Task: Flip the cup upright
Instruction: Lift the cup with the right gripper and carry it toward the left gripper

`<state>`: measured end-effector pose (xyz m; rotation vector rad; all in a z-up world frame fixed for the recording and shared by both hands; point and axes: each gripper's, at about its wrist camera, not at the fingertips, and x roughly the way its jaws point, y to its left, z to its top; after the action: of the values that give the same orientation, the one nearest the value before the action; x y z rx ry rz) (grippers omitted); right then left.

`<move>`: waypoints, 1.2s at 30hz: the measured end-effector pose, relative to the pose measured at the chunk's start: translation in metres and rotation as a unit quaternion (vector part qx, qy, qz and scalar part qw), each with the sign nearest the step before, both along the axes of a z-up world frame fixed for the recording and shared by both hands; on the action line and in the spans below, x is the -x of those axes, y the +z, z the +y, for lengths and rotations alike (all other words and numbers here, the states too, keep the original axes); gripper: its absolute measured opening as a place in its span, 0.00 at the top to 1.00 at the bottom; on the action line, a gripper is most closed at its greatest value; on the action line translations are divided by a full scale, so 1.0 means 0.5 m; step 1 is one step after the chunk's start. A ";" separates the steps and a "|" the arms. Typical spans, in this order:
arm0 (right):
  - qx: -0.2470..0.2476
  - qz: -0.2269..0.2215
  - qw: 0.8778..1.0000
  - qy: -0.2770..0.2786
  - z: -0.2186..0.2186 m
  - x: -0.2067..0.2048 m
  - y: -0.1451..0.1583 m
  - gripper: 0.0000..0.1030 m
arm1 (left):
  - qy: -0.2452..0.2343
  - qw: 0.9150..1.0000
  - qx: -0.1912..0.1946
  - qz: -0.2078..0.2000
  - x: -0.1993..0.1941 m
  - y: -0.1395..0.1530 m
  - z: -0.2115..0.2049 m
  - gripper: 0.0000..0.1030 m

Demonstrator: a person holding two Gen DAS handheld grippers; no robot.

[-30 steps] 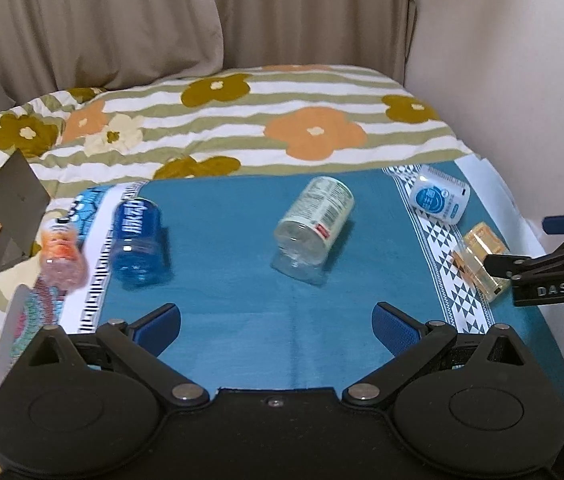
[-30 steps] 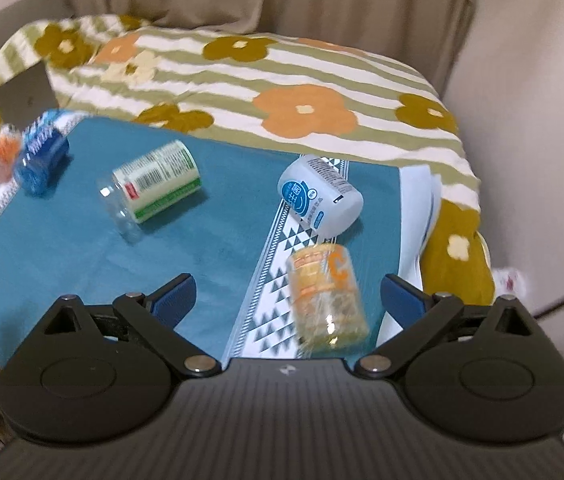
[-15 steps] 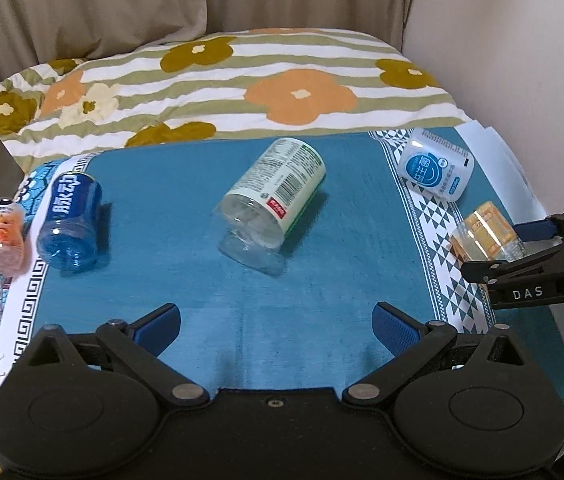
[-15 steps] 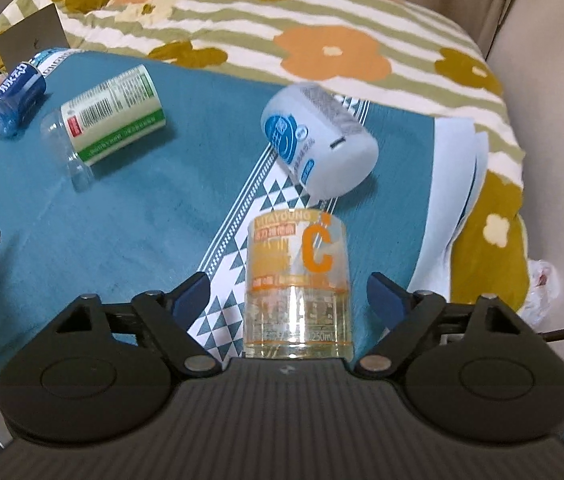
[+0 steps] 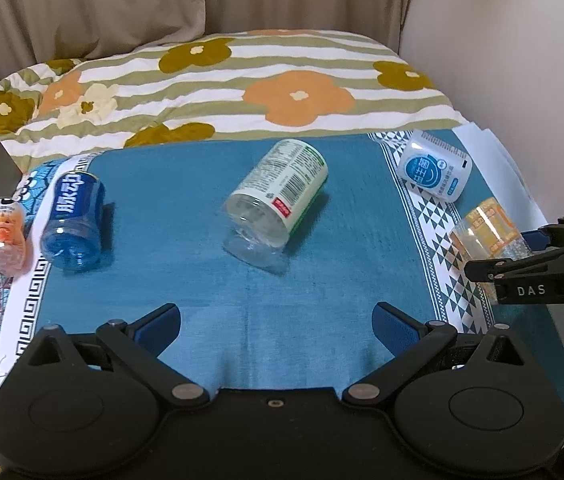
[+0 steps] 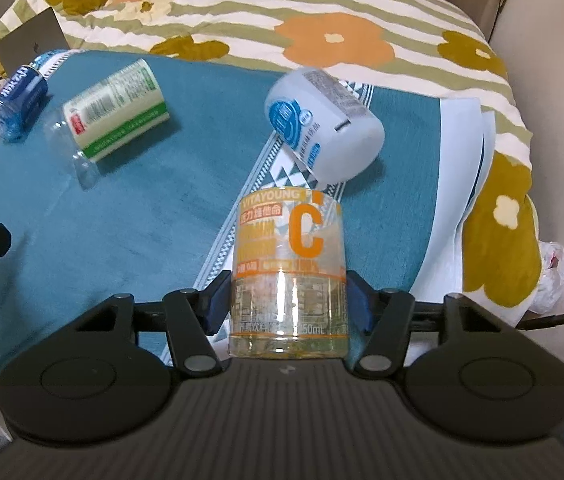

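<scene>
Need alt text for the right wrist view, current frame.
The right tool is closed on a clear cup with an orange "C" label, lying on its side on a teal cloth. Beyond it lie a white-and-blue cup, a green-labelled cup and a blue cup, all tipped over.

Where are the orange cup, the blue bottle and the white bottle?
orange cup [image 6: 290,240], right wrist view, on its orange C.
blue bottle [image 5: 72,210], left wrist view, on its label.
white bottle [image 6: 318,128], right wrist view, on its side.
</scene>
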<state>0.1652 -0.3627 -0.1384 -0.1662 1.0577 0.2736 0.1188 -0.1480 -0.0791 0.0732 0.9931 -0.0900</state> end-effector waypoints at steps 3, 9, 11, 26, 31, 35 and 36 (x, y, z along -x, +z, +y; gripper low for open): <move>-0.003 -0.008 1.000 -0.004 0.014 0.017 0.025 0.28 | -0.001 1.000 0.004 -0.010 0.014 0.015 0.021 0.00; -0.011 -0.027 0.999 -0.017 0.062 0.061 0.089 0.28 | -0.003 0.999 0.016 -0.032 0.049 0.046 0.078 0.00; -0.013 -0.031 0.999 -0.021 0.085 0.077 0.106 0.28 | -0.005 0.999 0.019 -0.036 0.058 0.055 0.099 0.00; -0.037 -0.016 0.995 -0.094 0.286 0.150 0.111 0.28 | -0.032 0.999 0.020 -0.031 0.102 0.049 0.262 0.00; -0.047 0.005 0.992 -0.118 0.335 0.151 0.064 0.28 | -0.034 0.999 0.024 -0.015 0.098 0.030 0.303 0.00; -0.055 0.020 0.989 -0.139 0.367 0.142 0.027 0.28 | -0.031 0.999 0.031 -0.006 0.094 0.018 0.328 0.00; -0.056 0.022 0.988 -0.142 0.374 0.139 0.019 0.28 | -0.031 0.999 0.030 -0.003 0.092 0.014 0.333 0.00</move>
<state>0.0959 -0.1755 -0.1290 0.0930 1.0927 0.0781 0.0729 0.0184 -0.0724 0.0483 0.9809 -0.1761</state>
